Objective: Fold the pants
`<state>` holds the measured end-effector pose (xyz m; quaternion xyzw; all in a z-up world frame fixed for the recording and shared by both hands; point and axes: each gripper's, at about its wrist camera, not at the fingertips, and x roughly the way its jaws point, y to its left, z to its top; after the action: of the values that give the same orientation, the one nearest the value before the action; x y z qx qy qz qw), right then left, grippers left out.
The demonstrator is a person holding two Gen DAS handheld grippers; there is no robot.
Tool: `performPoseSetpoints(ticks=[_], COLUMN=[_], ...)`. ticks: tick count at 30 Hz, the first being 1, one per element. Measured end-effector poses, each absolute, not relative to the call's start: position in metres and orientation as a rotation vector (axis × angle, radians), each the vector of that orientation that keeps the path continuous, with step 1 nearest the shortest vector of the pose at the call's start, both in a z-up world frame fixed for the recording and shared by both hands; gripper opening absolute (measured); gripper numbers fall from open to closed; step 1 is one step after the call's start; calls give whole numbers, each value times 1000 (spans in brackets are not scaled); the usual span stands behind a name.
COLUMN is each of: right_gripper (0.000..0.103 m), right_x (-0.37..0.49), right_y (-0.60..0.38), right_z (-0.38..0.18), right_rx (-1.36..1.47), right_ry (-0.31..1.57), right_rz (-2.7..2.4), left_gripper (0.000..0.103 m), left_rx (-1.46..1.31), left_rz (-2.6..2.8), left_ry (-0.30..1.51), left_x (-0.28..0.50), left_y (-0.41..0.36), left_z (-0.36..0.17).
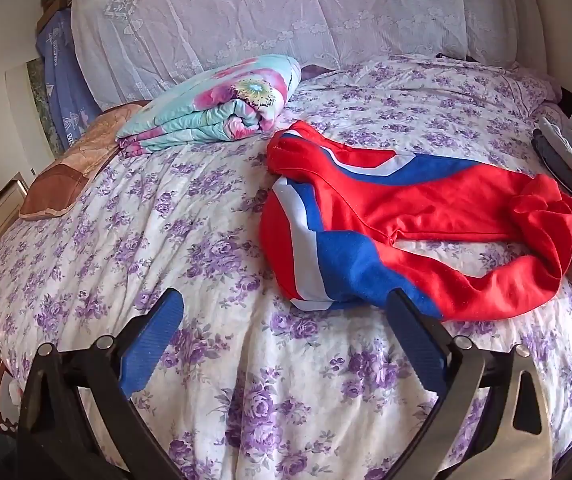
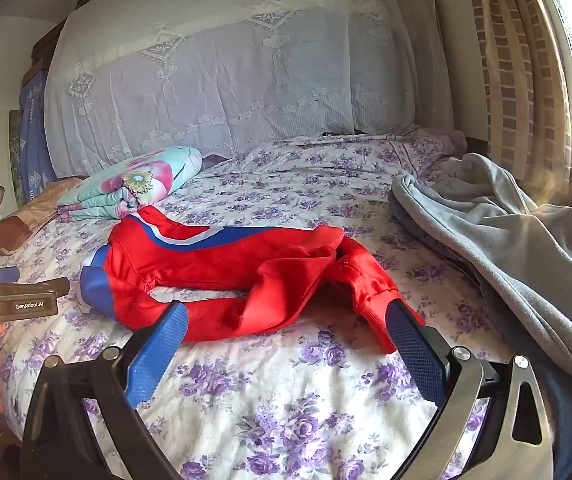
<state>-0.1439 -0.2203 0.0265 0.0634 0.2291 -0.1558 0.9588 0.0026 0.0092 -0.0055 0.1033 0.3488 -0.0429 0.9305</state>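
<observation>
You are holding both grippers wide open with nothing between the ribbed blue pads. The pants, soft red knit with smooth blue and white stripes, are lying crumpled and unfolded on the quilted bedspread printed with purple flowers. The pants are sitting just ahead of your left gripper, a little to its right, with the blue part beside the right fingertip. In front of your right gripper the red leg is curving between the fingertips. A fleecy grey garment is lying to the right.
</observation>
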Motion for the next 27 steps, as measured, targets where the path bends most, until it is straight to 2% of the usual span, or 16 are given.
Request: performPoseSetpoints(ticks=[27], right_gripper=[100], right_x=[-144], right_y=[-201], right_z=[23], right_rx=[-10], right_ry=[436], right_rz=[-351], left_gripper=[99], left_rx=[199], left_rz=[-80], left_ry=[758], left_x=[12], left_y=[14], left_z=[-20])
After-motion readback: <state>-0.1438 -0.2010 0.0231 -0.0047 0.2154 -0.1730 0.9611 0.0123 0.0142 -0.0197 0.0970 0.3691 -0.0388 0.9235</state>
